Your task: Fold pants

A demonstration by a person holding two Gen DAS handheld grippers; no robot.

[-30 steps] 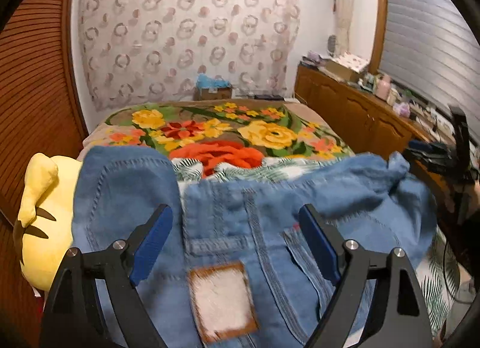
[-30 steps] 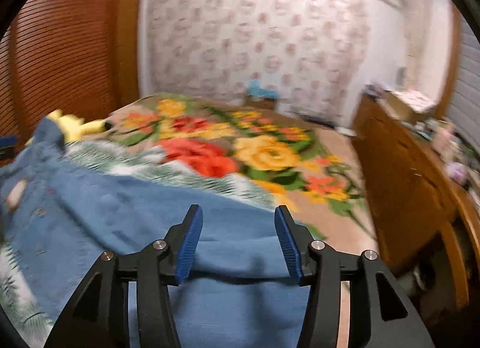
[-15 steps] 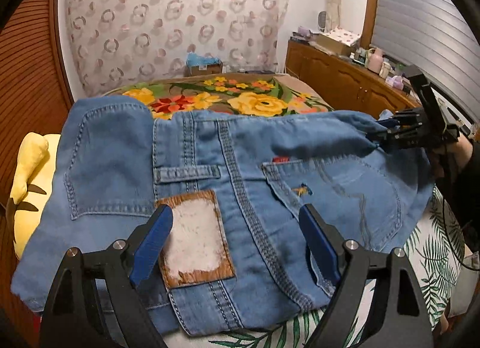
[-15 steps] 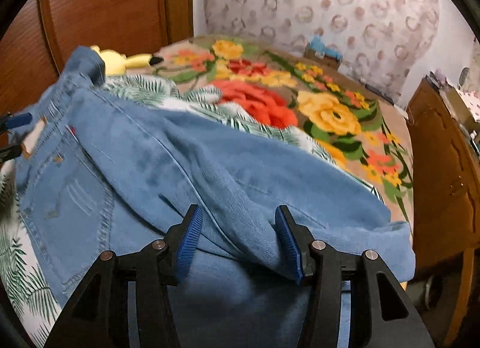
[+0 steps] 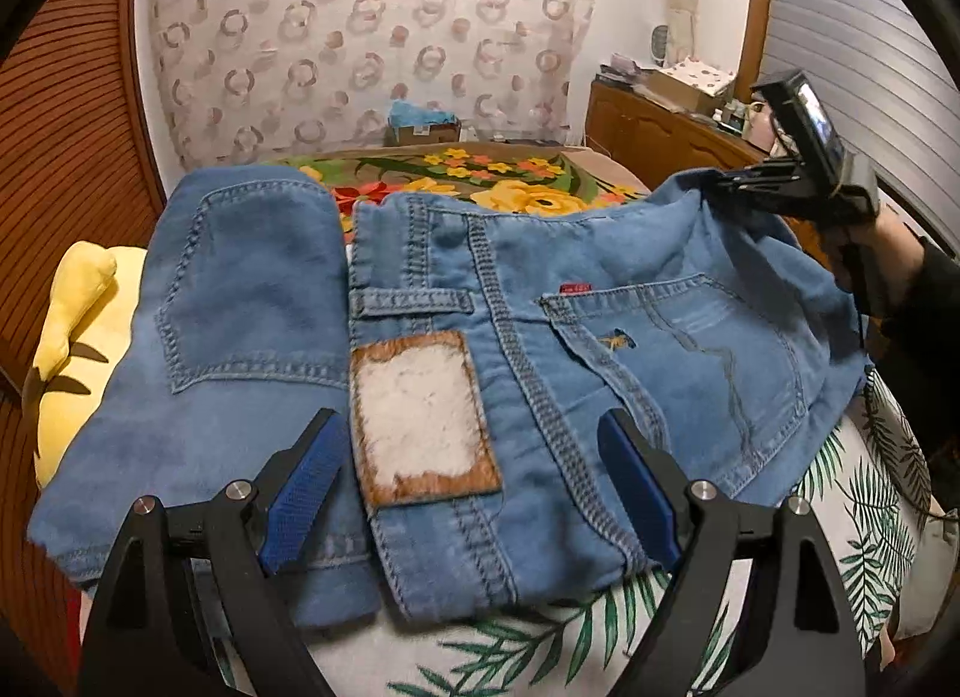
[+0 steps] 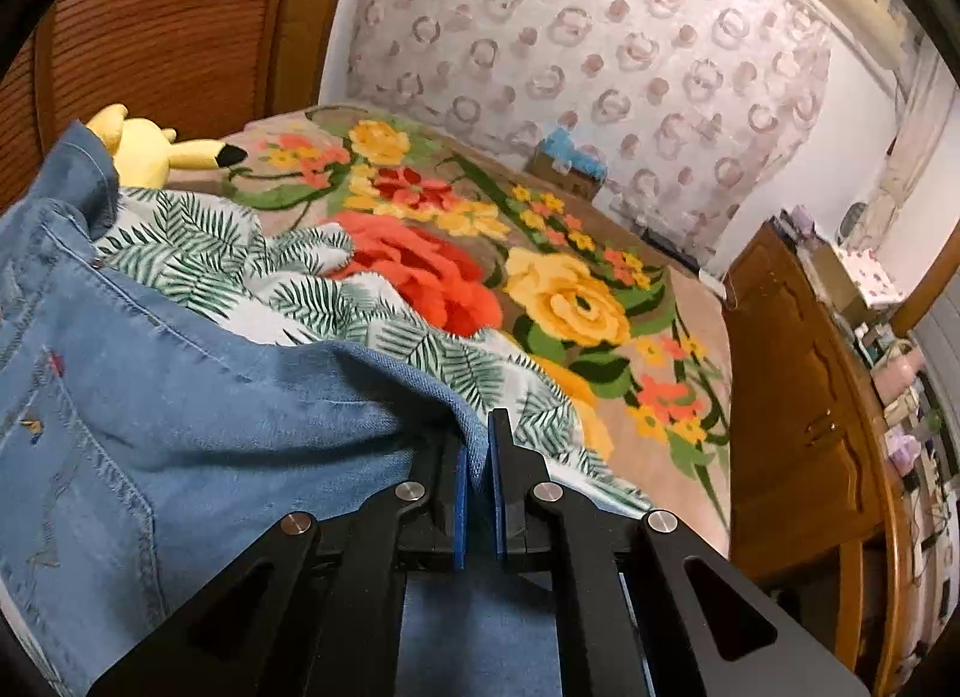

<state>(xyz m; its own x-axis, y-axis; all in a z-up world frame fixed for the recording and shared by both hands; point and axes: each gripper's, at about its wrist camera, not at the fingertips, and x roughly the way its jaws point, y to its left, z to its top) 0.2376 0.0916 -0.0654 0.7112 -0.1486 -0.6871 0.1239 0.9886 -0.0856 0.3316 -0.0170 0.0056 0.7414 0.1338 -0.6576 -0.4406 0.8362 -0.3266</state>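
Note:
Light blue jeans (image 5: 540, 307) lie back side up on the bed, with a worn leather patch (image 5: 420, 409) at the waistband. My left gripper (image 5: 468, 427) hovers open just above the waistband, the patch between its fingers, touching nothing. Over at the right side of the jeans, my right gripper (image 5: 780, 187) is held by a hand and lifts the denim edge. In the right wrist view the jeans (image 6: 180, 397) bunch up into my right gripper (image 6: 477, 427). Its jaws are closing and the blue pads press on that edge.
A fern-print sheet (image 5: 600, 625) lies under the jeans, with a floral blanket (image 6: 540, 289) beyond. A yellow plush toy (image 5: 72, 325) sits at the left beside the wooden wall. A cluttered wooden dresser (image 6: 798, 397) runs along the right of the bed.
The right gripper's jaws went from half open to shut on the jeans' side edge and moved sideways. In the left view the jeans now lie spread flatter, and the left gripper sank slightly.

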